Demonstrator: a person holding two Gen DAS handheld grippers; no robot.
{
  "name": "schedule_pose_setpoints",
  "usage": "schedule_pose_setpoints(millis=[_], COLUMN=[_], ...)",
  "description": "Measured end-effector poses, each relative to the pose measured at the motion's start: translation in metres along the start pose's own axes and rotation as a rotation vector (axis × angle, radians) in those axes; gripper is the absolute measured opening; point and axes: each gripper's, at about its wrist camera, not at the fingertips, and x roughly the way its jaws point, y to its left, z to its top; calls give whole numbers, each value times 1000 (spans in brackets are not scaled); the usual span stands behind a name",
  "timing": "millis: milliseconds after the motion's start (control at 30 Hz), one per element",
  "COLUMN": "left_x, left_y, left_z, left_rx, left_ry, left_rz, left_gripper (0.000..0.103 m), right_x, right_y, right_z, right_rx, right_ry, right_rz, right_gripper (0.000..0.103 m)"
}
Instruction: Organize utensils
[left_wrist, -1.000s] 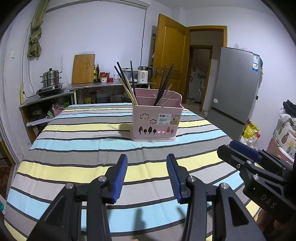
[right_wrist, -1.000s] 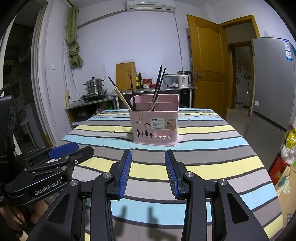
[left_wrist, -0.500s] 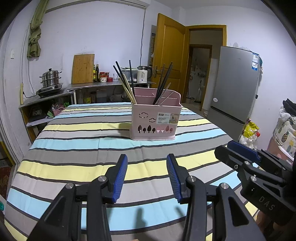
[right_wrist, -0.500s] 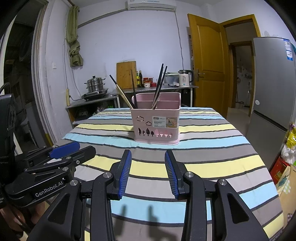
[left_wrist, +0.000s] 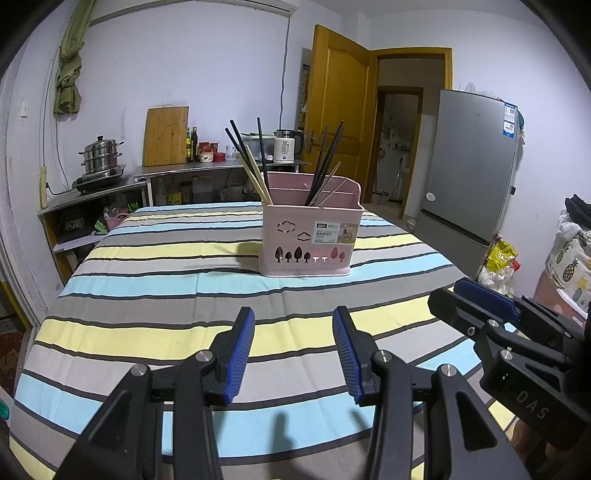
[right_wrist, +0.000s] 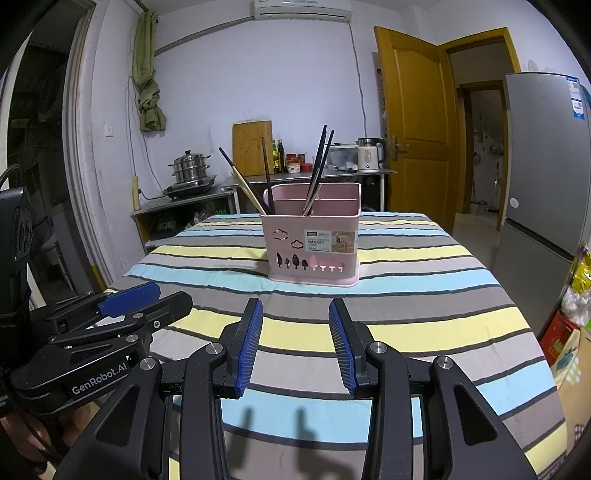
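Observation:
A pink utensil basket (left_wrist: 310, 236) stands on the striped tablecloth (left_wrist: 177, 295), also in the right wrist view (right_wrist: 312, 245). Several black and wooden chopsticks (left_wrist: 255, 162) stand in its compartments, leaning left and right (right_wrist: 317, 166). My left gripper (left_wrist: 293, 350) is open and empty above the cloth, well short of the basket. My right gripper (right_wrist: 295, 334) is open and empty, likewise short of the basket. Each gripper shows in the other's view: the right one (left_wrist: 491, 306) at right, the left one (right_wrist: 122, 299) at left.
A counter (left_wrist: 166, 173) behind the table holds a steamer pot (left_wrist: 99, 155), cutting board, bottles and a kettle (left_wrist: 286, 146). A grey fridge (left_wrist: 469, 177) and an open wooden door (left_wrist: 336, 110) stand at right. Bags lie on the floor at far right.
Both views have shifted slightly; the basket sits a little higher and farther left in the left wrist view. Both grippers stay open and empty.

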Motion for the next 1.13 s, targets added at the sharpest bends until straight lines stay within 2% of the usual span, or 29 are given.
schedule_pose_setpoints(millis=[1133], left_x=[2], left_y=[0], left_z=[-1], left_rx=[8], left_ry=[18], left_rz=[1], left_gripper=[46], right_x=[1], right_y=[0], right_z=[-2], right_rx=[1], right_ry=[5], right_rz=[3], right_gripper=[38])
